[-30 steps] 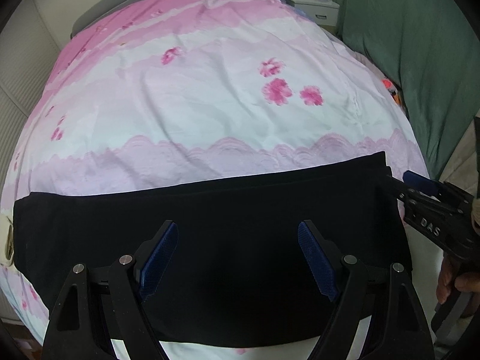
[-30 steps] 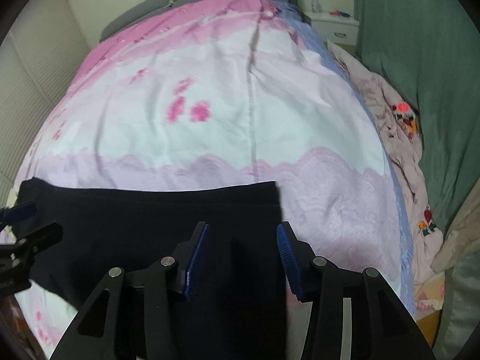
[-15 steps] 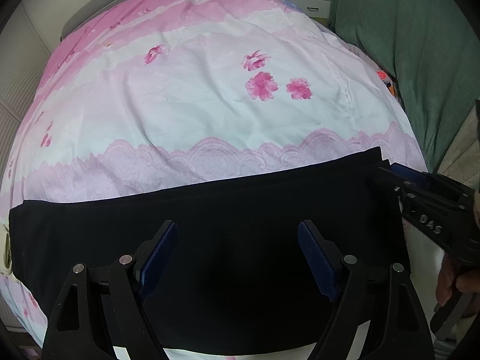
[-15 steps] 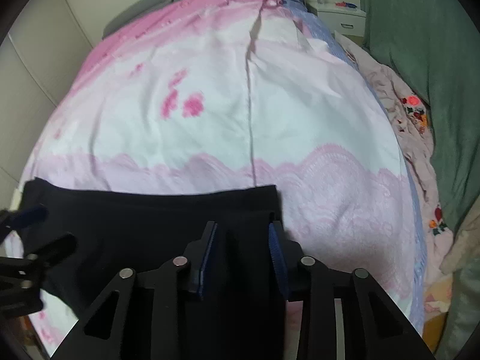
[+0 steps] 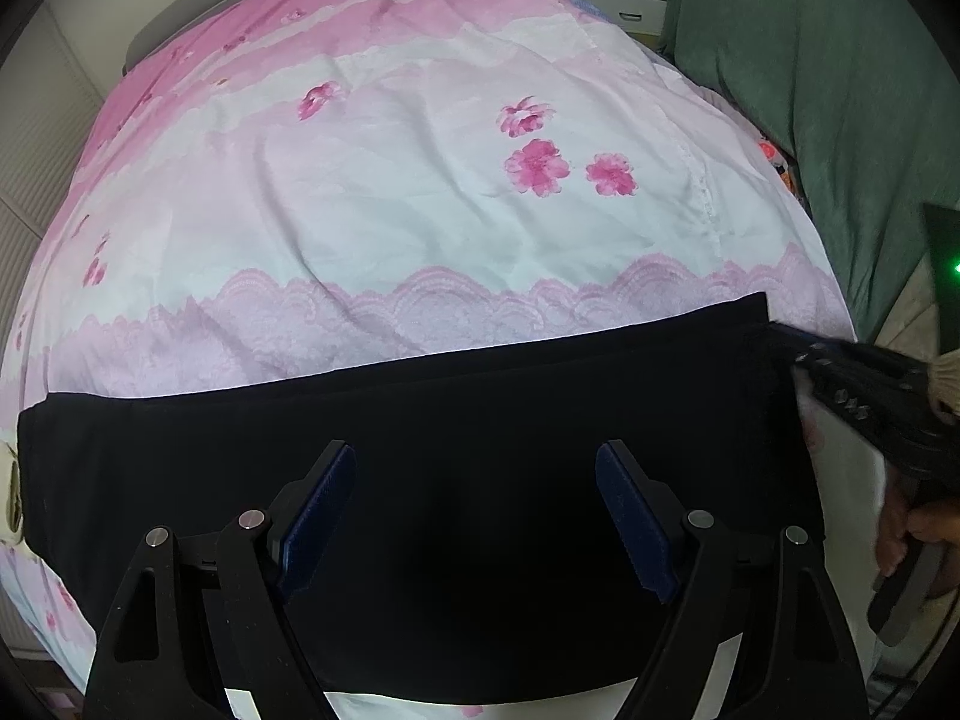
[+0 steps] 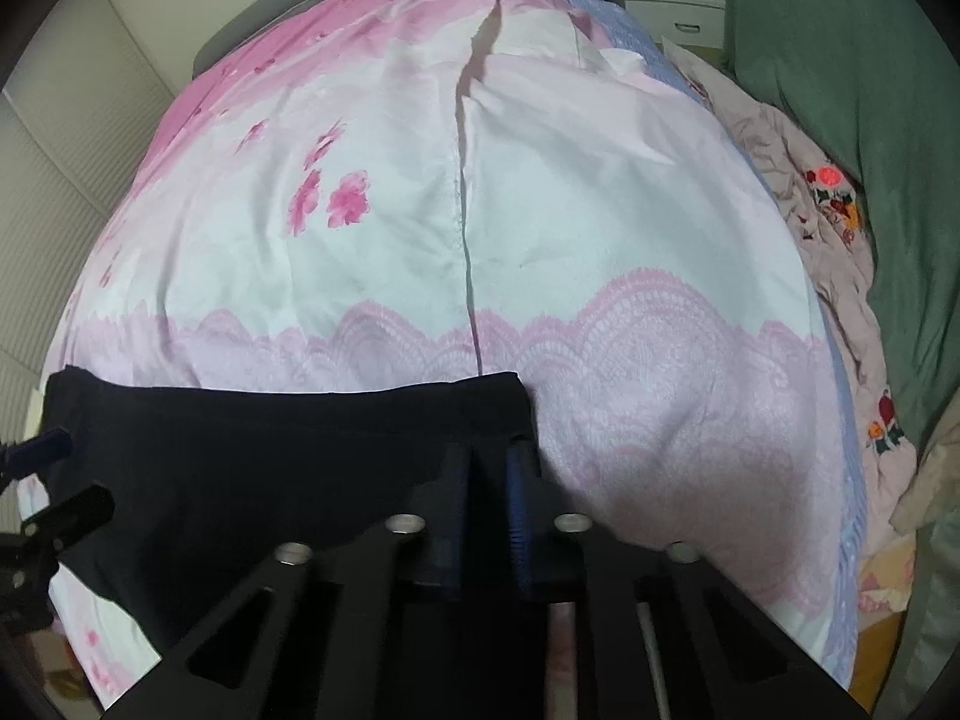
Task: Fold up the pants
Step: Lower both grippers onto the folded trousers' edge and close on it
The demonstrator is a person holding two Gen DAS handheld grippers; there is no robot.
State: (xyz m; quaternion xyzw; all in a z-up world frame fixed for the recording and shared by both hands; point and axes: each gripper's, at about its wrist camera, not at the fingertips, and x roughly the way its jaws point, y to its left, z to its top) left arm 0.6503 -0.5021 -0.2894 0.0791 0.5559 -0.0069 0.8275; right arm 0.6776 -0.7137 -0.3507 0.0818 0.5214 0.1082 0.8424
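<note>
Black pants (image 5: pixel 480 420) lie flat in a wide band across the near end of the bed. My left gripper (image 5: pixel 474 456) hovers over their middle with its blue pads wide apart and nothing between them, so it is open. My right gripper (image 6: pixel 487 456) is shut on the pants (image 6: pixel 270 450) at their right edge, where the dark cloth is pinched between its blue pads. In the left wrist view the right gripper (image 5: pixel 780 336) reaches in from the right onto the far right corner. The left gripper (image 6: pixel 66 474) shows at the left edge of the right wrist view.
A pink and white flowered bedcover (image 5: pixel 420 210) lies under the pants. A green curtain (image 5: pixel 810 90) hangs along the right side, with a white nightstand (image 5: pixel 624 0) at the far end. Crumpled floral fabric (image 6: pixel 828 228) lies between bed and curtain. A hand (image 5: pixel 918 528) holds the right gripper's handle.
The right gripper's jaws have closed onto the right edge of the pants while it sank toward the bed. The left gripper has stayed open over the middle of the pants.
</note>
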